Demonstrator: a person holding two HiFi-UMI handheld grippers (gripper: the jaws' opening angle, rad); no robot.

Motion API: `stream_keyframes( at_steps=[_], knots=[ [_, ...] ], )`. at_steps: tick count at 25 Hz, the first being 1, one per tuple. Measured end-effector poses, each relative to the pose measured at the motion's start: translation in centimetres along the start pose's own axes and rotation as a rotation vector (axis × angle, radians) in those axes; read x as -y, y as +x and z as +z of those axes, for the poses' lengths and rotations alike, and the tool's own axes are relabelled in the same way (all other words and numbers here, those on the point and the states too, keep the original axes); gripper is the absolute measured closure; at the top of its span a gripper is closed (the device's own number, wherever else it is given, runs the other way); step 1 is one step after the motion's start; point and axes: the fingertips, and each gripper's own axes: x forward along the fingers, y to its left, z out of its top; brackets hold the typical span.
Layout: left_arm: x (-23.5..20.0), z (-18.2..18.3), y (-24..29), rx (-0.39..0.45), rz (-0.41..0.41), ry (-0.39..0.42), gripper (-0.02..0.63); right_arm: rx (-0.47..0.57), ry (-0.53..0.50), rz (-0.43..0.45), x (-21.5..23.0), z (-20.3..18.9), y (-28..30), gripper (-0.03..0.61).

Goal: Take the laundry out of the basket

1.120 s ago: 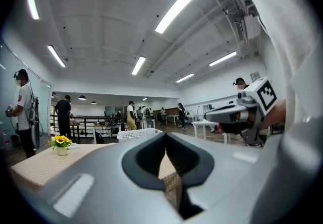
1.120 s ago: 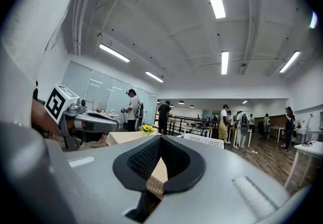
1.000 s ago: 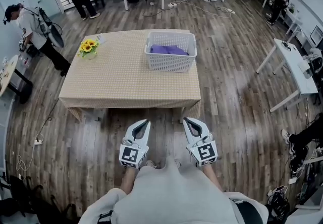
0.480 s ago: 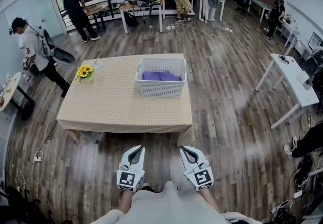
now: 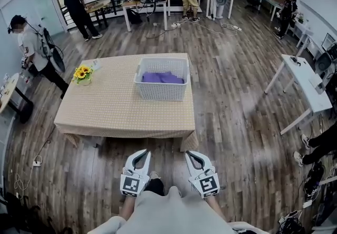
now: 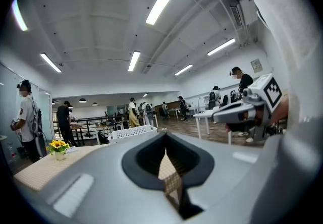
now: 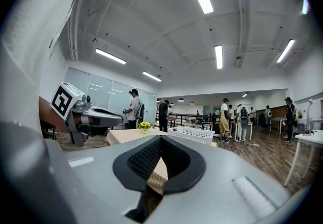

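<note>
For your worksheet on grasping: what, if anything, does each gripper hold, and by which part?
Nothing. Left gripper and right gripper are both shut, empty.

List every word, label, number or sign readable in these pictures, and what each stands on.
Nothing can be read.
The left gripper and right gripper: black-and-white square patterns only, no letters.
The card beside the flowers on the table: too small to read.
The framed plaque in the left gripper view: too blurred to read.
</note>
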Motion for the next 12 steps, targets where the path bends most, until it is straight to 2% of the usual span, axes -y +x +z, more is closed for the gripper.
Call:
stream_keyframes(
  at_steps=[12],
  knots=[
    [-3.3,-0.3,6.2,0.041,-0.021,-0.019,0.604,-0.005,-0.044,0.014,2.5,0.1,5.1,0.580]
  ],
)
